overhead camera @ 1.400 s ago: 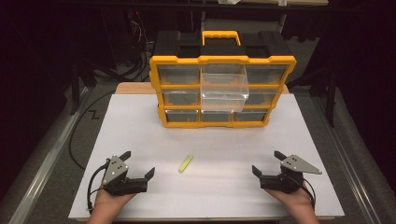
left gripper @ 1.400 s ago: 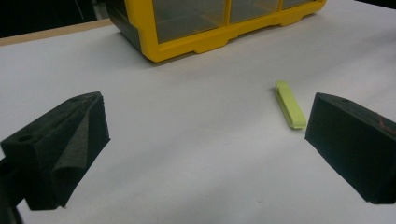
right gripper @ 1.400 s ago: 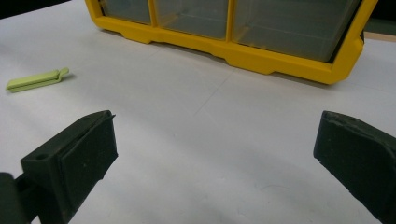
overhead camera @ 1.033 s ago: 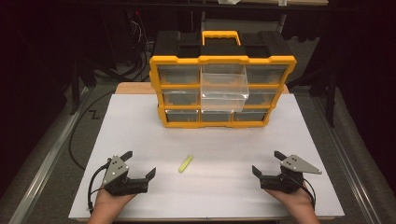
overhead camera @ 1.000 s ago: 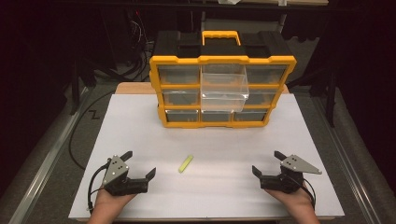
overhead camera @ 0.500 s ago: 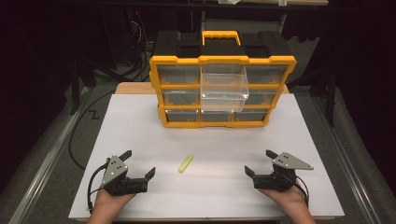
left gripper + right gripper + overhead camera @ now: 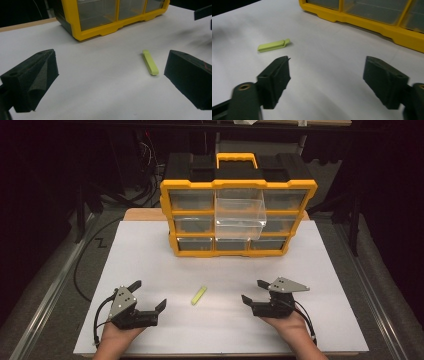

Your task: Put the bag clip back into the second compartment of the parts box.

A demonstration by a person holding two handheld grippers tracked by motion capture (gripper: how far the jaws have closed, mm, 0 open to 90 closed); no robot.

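Both tools are spread wide and empty; the left gripper (image 7: 149, 297) rests low on the white table (image 7: 150, 250) with nothing between its jaws, and the right gripper (image 7: 253, 291) sits just as wide, also holding nothing. The thing in play is the small lime-green clip (image 7: 199, 295); it lies flat on the sheet between the two tools, ahead and to the right of the left gripper's jaws in the left gripper view (image 7: 150, 62), and ahead and to the left of the right gripper's jaws in the right gripper view (image 7: 273, 45). It touches neither tool.

The step in hand looks like the approach before a pick; the right gripper appears the likelier one to take it, though that is a guess. The next move calls for bringing one pair of jaws across the clip's narrow width, low to the sheet, since the piece is thin and lies flat; a grip along its length would likely slip. Beyond both tools stands the yellow drawer organiser (image 7: 238, 217), with one clear drawer (image 7: 240, 217) pulled out at its middle; that drawer seems the likely destination.

The drawers' contents are hard to make out through the clear fronts; the pulled drawer seems empty, but I cannot be sure; the organiser is cut off at the top in both gripper views; the right gripper view is a little blurred; the clip's underside and any hinge are not readable.
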